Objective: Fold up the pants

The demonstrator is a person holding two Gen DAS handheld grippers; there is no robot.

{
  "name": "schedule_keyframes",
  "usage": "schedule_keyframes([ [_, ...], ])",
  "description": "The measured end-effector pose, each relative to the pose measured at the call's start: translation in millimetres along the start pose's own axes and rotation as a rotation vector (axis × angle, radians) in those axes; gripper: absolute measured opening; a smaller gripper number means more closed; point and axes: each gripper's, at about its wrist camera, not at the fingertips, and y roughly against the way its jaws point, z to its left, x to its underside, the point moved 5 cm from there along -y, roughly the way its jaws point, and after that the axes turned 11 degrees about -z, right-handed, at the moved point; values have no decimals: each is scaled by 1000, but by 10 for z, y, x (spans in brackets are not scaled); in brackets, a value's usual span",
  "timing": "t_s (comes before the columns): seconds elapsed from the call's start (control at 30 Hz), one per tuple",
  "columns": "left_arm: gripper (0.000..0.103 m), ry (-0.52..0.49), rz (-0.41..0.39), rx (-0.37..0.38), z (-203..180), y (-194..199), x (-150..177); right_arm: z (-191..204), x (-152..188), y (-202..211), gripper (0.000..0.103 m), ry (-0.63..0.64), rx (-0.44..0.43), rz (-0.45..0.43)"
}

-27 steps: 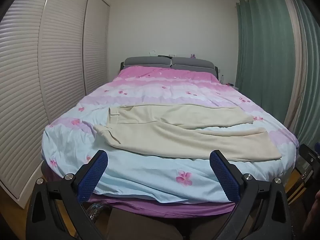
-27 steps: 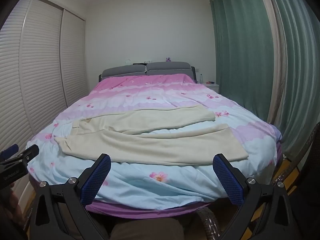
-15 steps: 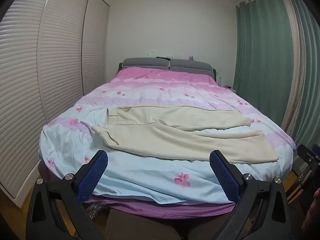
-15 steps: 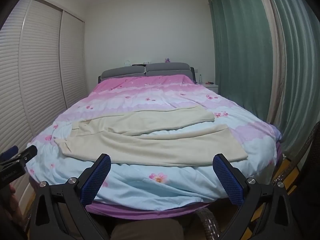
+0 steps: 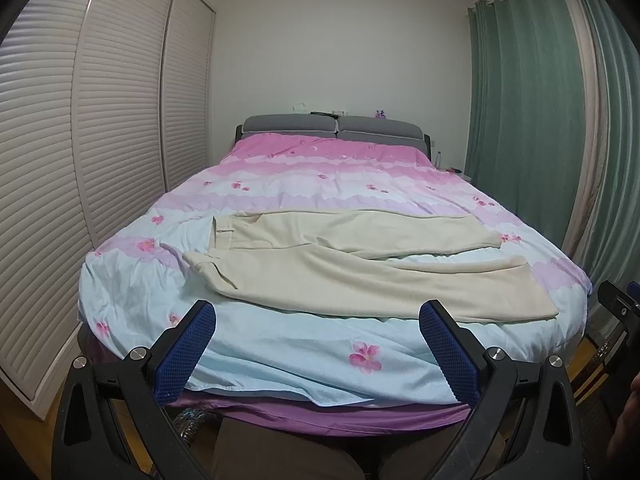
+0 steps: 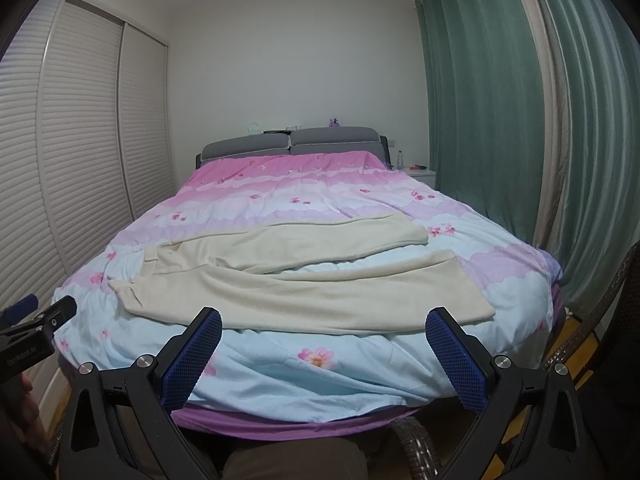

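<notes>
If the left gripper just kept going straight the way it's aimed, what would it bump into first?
Probably the flowered duvet at the foot of the bed. The open left gripper tilts slightly downward toward it, short of the cream pants lying farther up. Depth is hard to judge.

- From my two views, open air lies between both wide-spread grippers and the bed [image 5: 280, 364]; nothing blocks the approach over its near edge.
- Louvred wardrobe doors [image 5: 100, 152] hem the left side.
- Green curtains [image 6: 500, 120] and a wicker chair [image 6: 616, 292] crowd the right.
</notes>
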Motion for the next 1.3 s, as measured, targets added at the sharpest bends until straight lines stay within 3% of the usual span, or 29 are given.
schedule_keyframes([
  [1.3,103,-25,-18,-5,-10,31,-11,-34,-57,8,103,-8,8,-10],
])
